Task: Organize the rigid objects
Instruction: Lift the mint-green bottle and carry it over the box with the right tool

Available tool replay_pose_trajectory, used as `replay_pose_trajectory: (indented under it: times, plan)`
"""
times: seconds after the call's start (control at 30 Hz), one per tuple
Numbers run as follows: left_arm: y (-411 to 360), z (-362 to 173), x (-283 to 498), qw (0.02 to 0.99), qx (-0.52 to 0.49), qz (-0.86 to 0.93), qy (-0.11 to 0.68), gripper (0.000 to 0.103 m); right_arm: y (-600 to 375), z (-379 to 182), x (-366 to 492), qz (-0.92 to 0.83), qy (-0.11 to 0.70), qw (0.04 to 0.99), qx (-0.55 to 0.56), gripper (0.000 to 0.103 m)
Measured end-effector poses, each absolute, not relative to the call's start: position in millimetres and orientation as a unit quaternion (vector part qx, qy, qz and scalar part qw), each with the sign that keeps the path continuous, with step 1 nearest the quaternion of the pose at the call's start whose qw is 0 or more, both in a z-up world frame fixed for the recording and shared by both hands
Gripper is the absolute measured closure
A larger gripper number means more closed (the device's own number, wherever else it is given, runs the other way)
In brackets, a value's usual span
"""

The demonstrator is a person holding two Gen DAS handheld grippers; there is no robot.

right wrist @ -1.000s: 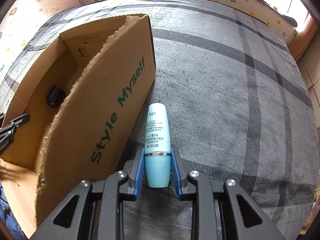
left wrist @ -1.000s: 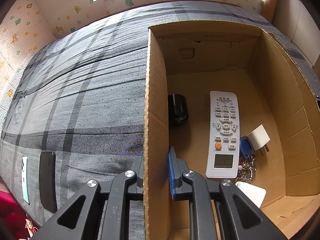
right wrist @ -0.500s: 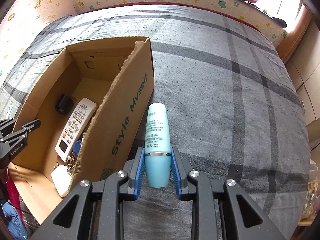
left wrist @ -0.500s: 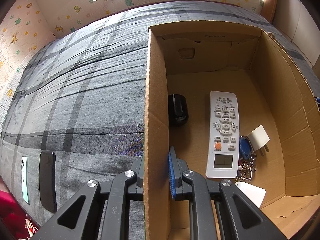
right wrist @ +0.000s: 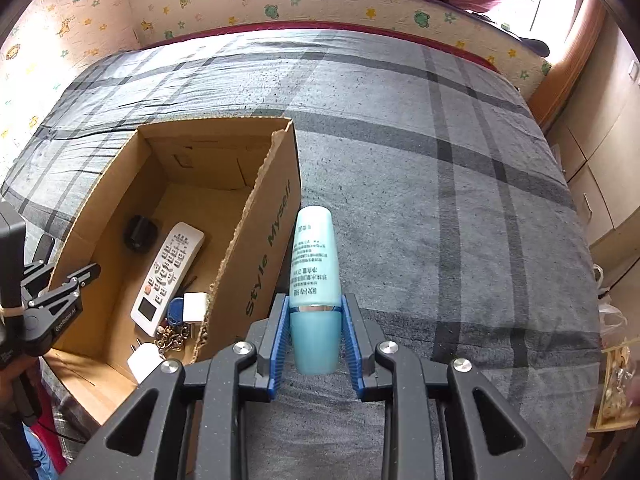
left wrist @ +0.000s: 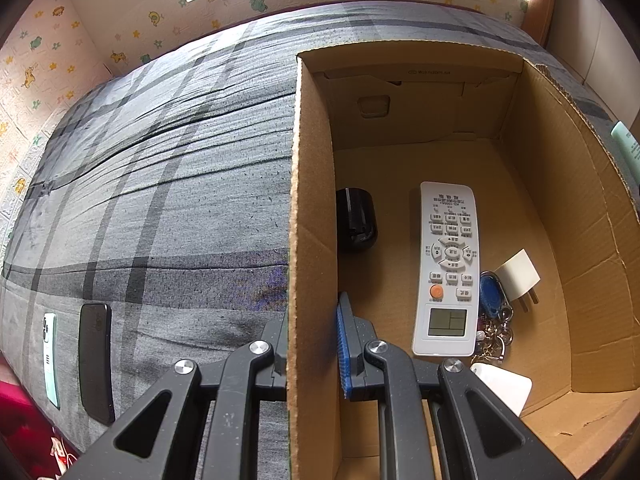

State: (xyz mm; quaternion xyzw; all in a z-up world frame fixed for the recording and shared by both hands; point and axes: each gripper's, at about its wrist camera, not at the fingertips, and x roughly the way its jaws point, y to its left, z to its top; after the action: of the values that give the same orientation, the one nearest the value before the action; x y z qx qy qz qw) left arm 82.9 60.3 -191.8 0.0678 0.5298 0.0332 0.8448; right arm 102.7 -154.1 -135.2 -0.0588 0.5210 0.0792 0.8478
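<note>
My right gripper [right wrist: 315, 336] is shut on the cap end of a pale teal bottle [right wrist: 316, 276], held above the grey plaid bed just right of the cardboard box [right wrist: 276, 208]. The bottle's tip shows at the right edge of the left wrist view as the teal bottle [left wrist: 625, 144]. My left gripper [left wrist: 312, 340] is shut on the box's left wall [left wrist: 310, 200], one finger on each side of it. Inside the box lie a white remote [left wrist: 450, 268], a black cylinder [left wrist: 356, 220], a white plug adapter [left wrist: 518, 276], blue key fobs with keys [left wrist: 494, 304] and a white charger [left wrist: 504, 386].
Two phones, one black [left wrist: 95, 360] and one pale green [left wrist: 50, 356], lie on the bed near its left edge. The grey plaid bedsheet [right wrist: 440, 180] stretches wide to the right of the box. Patterned wall padding [right wrist: 280, 4] borders the far side.
My right gripper has risen with the bottle, so the box interior and its contents now show from above. The left gripper and the box have stayed put.
</note>
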Motion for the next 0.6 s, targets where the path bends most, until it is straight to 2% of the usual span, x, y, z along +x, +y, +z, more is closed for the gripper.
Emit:
replay_pose_trajectory:
  times: [0.6]
  plan:
    - [60.8,-192.3,82.9,0.844,0.066,0.033,0.531,0.086,-131.7,-90.2,97.5,0.08,0.507,0.857,-0.051,0.076]
